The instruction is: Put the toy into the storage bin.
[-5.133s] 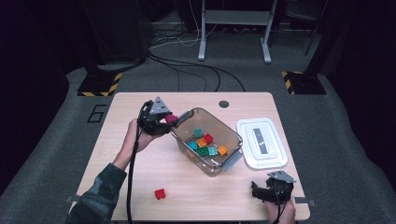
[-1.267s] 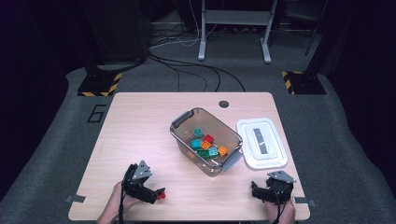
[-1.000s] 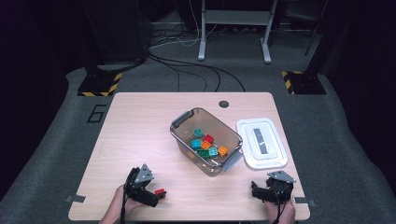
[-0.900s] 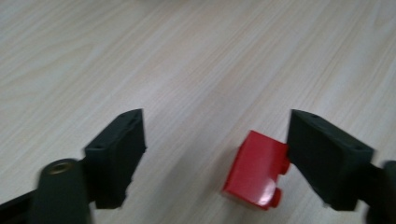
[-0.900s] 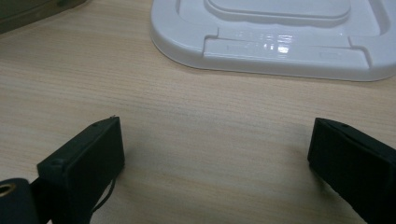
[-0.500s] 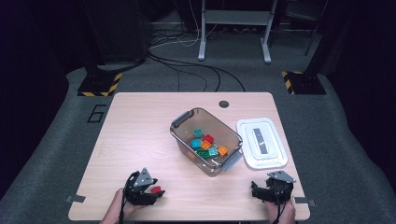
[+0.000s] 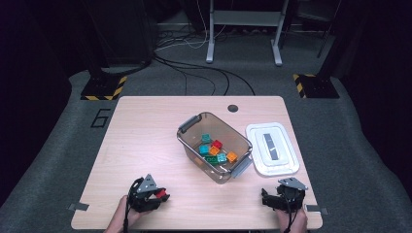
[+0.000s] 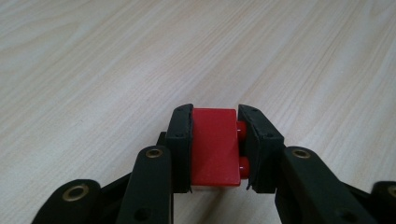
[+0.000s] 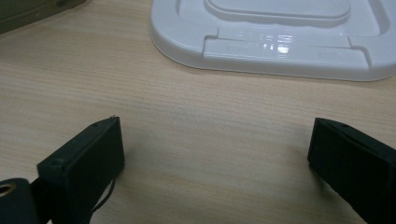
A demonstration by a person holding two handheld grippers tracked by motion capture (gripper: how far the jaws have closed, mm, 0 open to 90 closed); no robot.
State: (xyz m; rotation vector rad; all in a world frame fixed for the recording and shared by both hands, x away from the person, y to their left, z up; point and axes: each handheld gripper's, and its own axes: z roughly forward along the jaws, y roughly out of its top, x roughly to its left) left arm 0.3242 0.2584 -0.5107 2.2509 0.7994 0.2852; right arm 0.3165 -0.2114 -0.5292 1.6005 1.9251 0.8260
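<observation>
A red brick (image 8: 214, 147) lies on the wooden table (image 7: 145, 136) near its front left, studs turned sideways. My left gripper (image 8: 214, 149) has just been closing and its pads now press on both sides of the brick; from above, the left gripper (image 7: 158, 196) holds the red brick (image 7: 161, 194) low on the table. A clear bin (image 7: 194, 126) in the middle holds several coloured bricks (image 7: 214, 150). My right gripper (image 9: 215, 158) rests open on the table at the front right, with bare wood between its jaws; the right gripper (image 7: 272, 200) lies just below the lid.
A white lid (image 7: 272, 148) lies flat right of the bin, and the lid (image 9: 275, 37) is just beyond my right gripper's jaws. A round grommet (image 7: 233, 108) sits at the table's far edge. Cables and stands cover the floor behind.
My left gripper came from the bin to the red brick at the front left, and its jaws closed around the brick. The right gripper has not moved.
</observation>
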